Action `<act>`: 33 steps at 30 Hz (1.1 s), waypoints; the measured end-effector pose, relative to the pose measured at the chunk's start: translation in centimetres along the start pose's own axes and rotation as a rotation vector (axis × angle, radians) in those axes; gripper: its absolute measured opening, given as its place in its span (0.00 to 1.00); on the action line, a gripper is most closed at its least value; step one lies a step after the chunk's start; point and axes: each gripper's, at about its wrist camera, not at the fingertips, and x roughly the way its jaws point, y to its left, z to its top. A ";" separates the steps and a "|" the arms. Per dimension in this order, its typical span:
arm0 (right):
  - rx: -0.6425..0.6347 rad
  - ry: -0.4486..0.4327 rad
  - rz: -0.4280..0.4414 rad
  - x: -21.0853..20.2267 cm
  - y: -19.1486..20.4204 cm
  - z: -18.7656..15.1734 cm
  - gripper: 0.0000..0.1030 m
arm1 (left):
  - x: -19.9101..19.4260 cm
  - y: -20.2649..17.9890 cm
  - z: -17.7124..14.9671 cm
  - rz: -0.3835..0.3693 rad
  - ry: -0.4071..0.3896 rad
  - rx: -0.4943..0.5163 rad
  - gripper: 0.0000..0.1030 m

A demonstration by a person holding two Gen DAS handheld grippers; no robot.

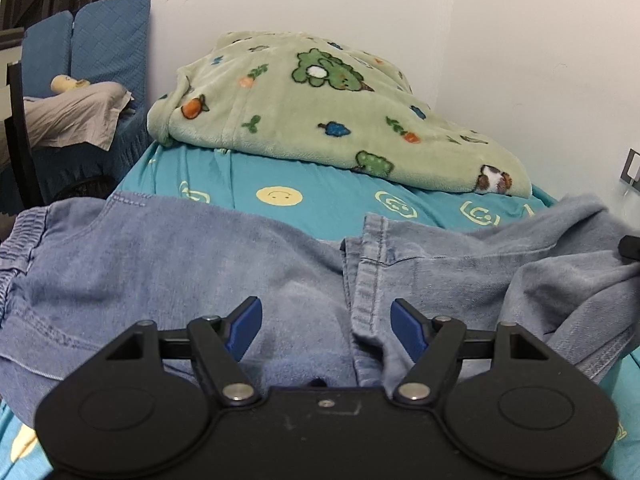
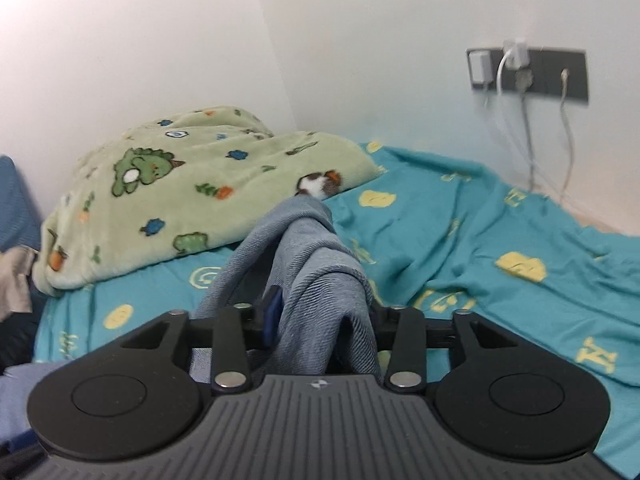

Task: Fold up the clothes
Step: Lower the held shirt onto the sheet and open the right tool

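A pair of light blue jeans (image 1: 168,264) lies across the teal bed sheet (image 1: 328,204), waistband at the left, a leg hem near the middle. My left gripper (image 1: 326,330) is open just above the jeans, its blue pads apart on either side of a hem seam. My right gripper (image 2: 320,316) is shut on a bunched fold of the jeans (image 2: 316,264), which drapes over its fingers and hides the right fingertip. The lifted fold also shows at the right of the left wrist view (image 1: 580,264).
A folded green cartoon blanket (image 1: 320,108) lies at the head of the bed against the white wall. A blue-covered chair (image 1: 100,56) with grey cloth stands to the left. A wall socket panel (image 2: 528,76) with hanging cables is at the right.
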 end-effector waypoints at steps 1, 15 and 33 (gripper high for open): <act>-0.010 -0.013 0.000 -0.4 0.2 -0.1 0.50 | 0.0 0.2 0.0 0.001 0.001 -0.004 0.66; 0.351 0.095 0.081 4.4 -6.0 -1.7 0.59 | -0.2 2.5 -0.2 0.006 -0.009 -0.081 0.66; 0.444 0.113 0.039 6.3 -9.7 -5.1 0.72 | 0.2 3.7 -1.1 -0.051 0.003 -0.128 0.66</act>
